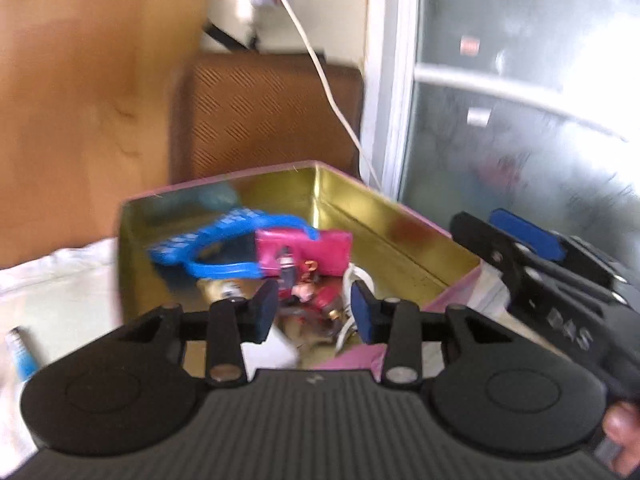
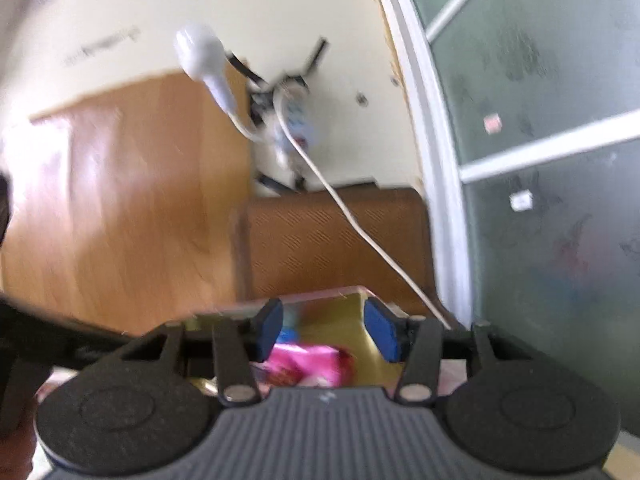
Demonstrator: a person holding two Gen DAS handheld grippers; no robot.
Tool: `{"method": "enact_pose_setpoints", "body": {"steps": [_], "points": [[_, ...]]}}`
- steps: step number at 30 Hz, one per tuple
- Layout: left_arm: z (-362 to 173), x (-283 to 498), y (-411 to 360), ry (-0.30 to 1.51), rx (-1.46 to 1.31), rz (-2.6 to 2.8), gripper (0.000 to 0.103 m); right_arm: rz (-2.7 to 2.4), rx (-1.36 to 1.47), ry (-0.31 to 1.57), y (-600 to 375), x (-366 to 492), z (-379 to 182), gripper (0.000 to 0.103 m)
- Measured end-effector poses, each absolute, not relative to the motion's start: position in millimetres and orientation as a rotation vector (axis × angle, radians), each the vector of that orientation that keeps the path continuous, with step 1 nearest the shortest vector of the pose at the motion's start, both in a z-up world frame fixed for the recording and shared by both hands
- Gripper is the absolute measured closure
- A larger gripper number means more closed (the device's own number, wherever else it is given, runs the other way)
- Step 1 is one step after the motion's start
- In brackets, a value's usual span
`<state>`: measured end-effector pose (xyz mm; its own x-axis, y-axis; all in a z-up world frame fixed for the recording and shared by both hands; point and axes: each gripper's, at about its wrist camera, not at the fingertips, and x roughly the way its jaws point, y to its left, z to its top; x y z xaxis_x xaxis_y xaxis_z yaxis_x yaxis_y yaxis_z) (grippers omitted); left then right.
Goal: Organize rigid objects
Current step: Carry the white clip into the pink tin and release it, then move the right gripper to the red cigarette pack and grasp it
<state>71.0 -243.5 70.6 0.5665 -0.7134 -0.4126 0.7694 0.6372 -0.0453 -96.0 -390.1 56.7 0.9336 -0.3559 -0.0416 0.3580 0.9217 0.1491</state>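
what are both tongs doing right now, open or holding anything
Left tongs: open, empty, over the tin.
Right tongs: open, empty.

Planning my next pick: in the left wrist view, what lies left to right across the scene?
Small blue-and-white tube on the white cloth → blue plastic piece in the gold tin → pink packet → right gripper.

A white cable (image 1: pixel 320 68) hangs past a brown woven panel (image 1: pixel 264 116), between a wooden cabinet (image 1: pixel 88 92) and a frosted window (image 1: pixel 520 100); white cloth (image 1: pixel 60 284) lies below
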Motion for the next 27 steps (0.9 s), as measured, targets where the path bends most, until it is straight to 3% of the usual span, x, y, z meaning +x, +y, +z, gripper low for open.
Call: {"method": "enact_pose_setpoints", "body": {"steps": [5,9,13,19,23,25,27], "points": [[56,71,-142,0.436,0.062,-0.754,0.057,-0.15,0.129,0.052,-338,-75,59,0.057],[30,94,-56,0.507,-0.02,-0.5,0.057,0.12,0.074,0.186,-284,-38,54,0.043],[14,122,25,0.566,-0.135,-0.227,0.057,0.305,0.027,0.314,-229,13,50,0.04],[-7,143,71,0.598,-0.296,-0.144,0.058,0.442,0.114,0.488,-168,113,56,0.04],[-5,142,68,0.577,-0.304,-0.165,0.057,0.404,0.161,0.588,-141,179,52,0.043],[-5,140,66,0.575,-0.296,-0.173,0.057,0.378,0.158,0.638,-132,204,43,0.049],[-7,143,69,0.584,-0.292,-0.175,0.057,0.373,0.162,0.714,-127,220,30,0.068]]}}
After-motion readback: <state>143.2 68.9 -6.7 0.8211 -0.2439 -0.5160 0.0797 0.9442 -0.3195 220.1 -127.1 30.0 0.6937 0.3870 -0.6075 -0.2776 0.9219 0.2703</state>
